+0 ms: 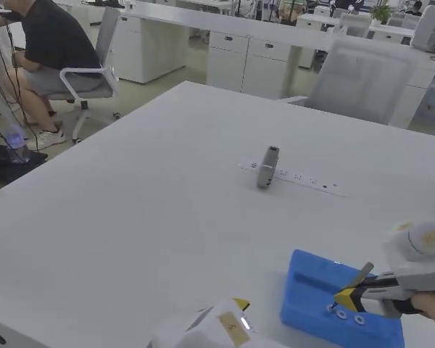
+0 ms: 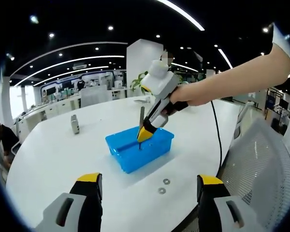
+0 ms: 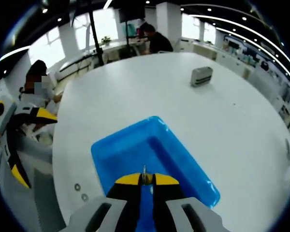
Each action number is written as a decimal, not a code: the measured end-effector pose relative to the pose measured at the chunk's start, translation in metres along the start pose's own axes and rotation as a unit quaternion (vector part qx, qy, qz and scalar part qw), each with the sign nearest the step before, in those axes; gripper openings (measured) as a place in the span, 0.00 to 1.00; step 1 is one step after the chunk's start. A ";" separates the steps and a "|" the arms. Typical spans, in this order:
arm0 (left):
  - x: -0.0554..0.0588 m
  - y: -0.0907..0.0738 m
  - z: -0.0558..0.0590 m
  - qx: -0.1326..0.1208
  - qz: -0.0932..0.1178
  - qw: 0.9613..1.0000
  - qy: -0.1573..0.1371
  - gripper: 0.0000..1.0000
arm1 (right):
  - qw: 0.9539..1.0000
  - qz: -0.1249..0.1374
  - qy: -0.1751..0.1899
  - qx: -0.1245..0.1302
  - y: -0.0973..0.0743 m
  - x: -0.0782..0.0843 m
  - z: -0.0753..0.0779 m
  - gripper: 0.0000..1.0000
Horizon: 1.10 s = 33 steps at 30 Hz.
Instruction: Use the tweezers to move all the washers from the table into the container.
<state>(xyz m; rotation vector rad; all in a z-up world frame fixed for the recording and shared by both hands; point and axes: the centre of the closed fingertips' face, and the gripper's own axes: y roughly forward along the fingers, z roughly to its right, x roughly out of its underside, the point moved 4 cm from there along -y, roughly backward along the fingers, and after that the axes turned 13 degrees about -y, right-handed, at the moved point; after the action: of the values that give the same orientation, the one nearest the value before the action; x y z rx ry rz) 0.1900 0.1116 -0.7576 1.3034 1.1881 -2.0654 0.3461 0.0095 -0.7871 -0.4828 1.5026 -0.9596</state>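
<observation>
A blue container [image 1: 315,290] sits at the table's near right; it is also in the left gripper view [image 2: 135,152] and the right gripper view [image 3: 135,145]. My right gripper [image 1: 348,297] is shut on grey tweezers [image 2: 141,118], whose tip points down into the container. Three small washers [image 1: 342,315] show against the blue just below that tip. Two more washers [image 2: 164,185] lie on the table in front of the container, also seen at its near-left corner [image 3: 80,192]. My left gripper [image 2: 150,181] hangs open and holds nothing, short of those washers [image 1: 239,308].
A small grey device [image 1: 267,165] stands on a white power strip [image 1: 304,179] at mid-table. A person [image 1: 54,43] sits at the back left. A grey chair [image 1: 355,80] stands at the table's far edge and a mesh chair [image 2: 261,164] beside the near edge.
</observation>
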 end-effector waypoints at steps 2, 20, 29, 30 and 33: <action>0.000 0.000 0.000 -0.001 0.000 1.000 0.000 0.81 | 1.000 0.000 0.001 -0.002 0.003 0.000 0.002 0.04; 0.001 -0.001 0.000 -0.004 -0.006 1.000 0.002 0.81 | 1.000 0.003 -0.008 0.030 -0.011 -0.007 0.015 0.05; 0.001 -0.001 0.000 -0.004 -0.004 1.000 -0.001 0.81 | 0.999 0.031 -0.021 0.032 -0.036 -0.013 -0.002 0.05; 0.001 -0.001 0.000 -0.004 -0.004 1.000 0.000 0.81 | 0.999 0.037 -0.025 0.029 -0.038 -0.014 -0.005 0.05; 0.001 0.000 0.001 -0.001 -0.005 1.000 0.001 0.80 | 0.998 0.051 -0.031 0.018 -0.044 -0.019 -0.016 0.05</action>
<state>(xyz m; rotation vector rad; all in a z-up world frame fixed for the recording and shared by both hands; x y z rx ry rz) 0.1889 0.1114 -0.7580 1.3007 1.1991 -2.0692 0.3239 0.0033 -0.7419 -0.4033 1.4387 -0.8822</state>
